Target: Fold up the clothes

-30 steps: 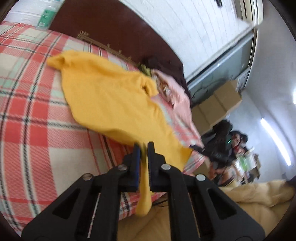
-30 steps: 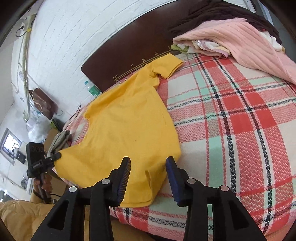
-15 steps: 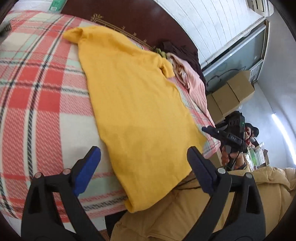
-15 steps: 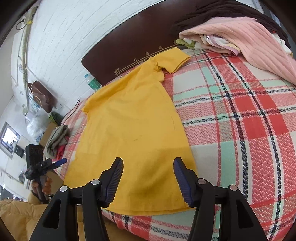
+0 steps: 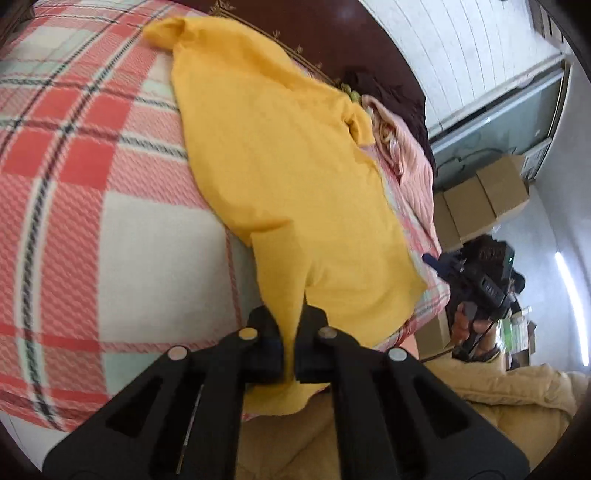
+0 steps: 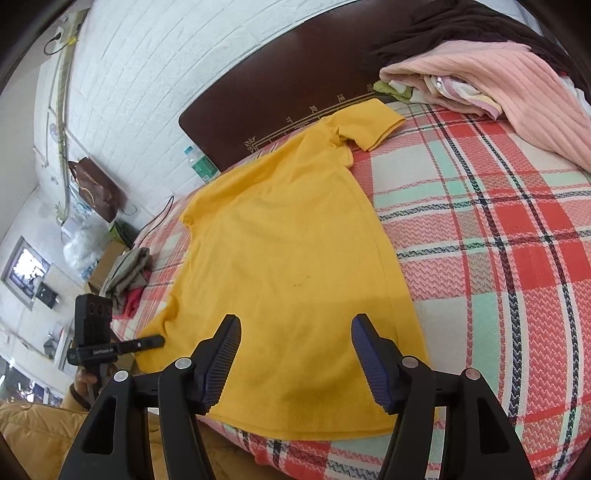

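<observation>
My left tongs (image 5: 290, 350) are clamped on the hem corner of the yellow T-shirt (image 5: 280, 155), at the lower middle of the left wrist view; a pinched ridge of cloth rises from between the tips and a flap hangs below them over the bed's edge. The rest of the shirt lies spread on the plaid bedspread (image 5: 92, 236), running from the tongs toward the upper middle of the frame, where one sleeve (image 5: 162, 31) is bunched near the dark headboard (image 5: 332, 33). At the right of that view my right tongs (image 5: 436, 264) show sideways beyond the bed's edge, with cardboard boxes (image 5: 480, 199) behind them.

In the right wrist view my right tongs (image 6: 295, 358) stand wide apart, holding nothing, at the bottom middle of the frame, above the shirt's hem (image 6: 317, 424). The T-shirt (image 6: 288, 258) fills the centre, its other sleeve (image 6: 369, 125) pointing to the upper right. A pile of clothes topped by a pink ribbed garment (image 6: 517, 88) sits at the upper right corner on the bedspread (image 6: 498, 258). At the lower left my left tongs (image 6: 155, 341) reach the shirt's corner. A water bottle (image 6: 199, 166) stands beside the headboard (image 6: 277, 85) at upper left.
</observation>
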Action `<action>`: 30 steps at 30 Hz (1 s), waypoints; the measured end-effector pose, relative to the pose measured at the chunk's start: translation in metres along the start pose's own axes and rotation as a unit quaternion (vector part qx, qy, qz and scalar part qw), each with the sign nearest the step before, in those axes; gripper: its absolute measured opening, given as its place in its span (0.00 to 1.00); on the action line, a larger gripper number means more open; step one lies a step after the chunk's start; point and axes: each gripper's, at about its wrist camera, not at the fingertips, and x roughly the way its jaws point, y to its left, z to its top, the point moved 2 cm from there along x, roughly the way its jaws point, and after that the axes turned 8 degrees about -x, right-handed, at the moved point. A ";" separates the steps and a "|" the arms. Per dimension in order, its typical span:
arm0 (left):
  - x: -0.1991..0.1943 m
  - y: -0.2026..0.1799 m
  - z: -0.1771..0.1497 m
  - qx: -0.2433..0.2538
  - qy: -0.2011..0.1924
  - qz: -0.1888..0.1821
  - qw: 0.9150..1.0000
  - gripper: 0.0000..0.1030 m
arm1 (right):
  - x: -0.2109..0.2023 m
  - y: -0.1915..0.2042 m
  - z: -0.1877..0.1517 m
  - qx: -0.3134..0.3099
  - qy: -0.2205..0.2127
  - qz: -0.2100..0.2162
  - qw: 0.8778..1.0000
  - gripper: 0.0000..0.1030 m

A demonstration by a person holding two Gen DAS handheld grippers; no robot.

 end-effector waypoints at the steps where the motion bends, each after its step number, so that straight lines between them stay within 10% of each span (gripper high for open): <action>1: -0.008 0.003 0.005 -0.005 -0.013 0.007 1.000 0.05 | -0.001 0.000 0.001 0.000 -0.002 0.000 1.000 0.62; 8: -0.036 0.032 0.018 -0.035 -0.025 0.015 0.999 0.06 | 0.008 -0.005 0.005 0.004 0.006 0.002 1.000 0.62; 10: -0.032 0.034 0.014 0.003 -0.020 0.098 0.995 0.10 | 0.012 -0.005 0.007 0.003 0.012 0.003 1.000 0.62; 12: -0.046 0.033 0.020 0.019 -0.056 0.131 0.990 0.27 | 0.017 -0.005 0.008 0.002 0.017 0.004 1.000 0.62; 14: -0.073 0.031 0.032 0.017 -0.120 0.124 0.985 0.77 | 0.022 -0.004 0.011 -0.002 0.022 0.005 1.000 0.63; 16: -0.099 0.025 0.046 0.027 -0.177 0.102 0.979 0.93 | 0.028 -0.001 0.016 -0.009 0.024 0.007 1.000 0.63; 21: -0.089 0.015 0.105 0.035 -0.176 0.070 0.981 0.93 | 0.047 0.008 0.030 -0.022 0.030 0.022 0.999 0.64; 30: 0.049 0.059 0.216 -0.081 -0.082 0.025 0.993 0.93 | 0.069 0.027 0.058 -0.040 0.022 0.039 0.998 0.67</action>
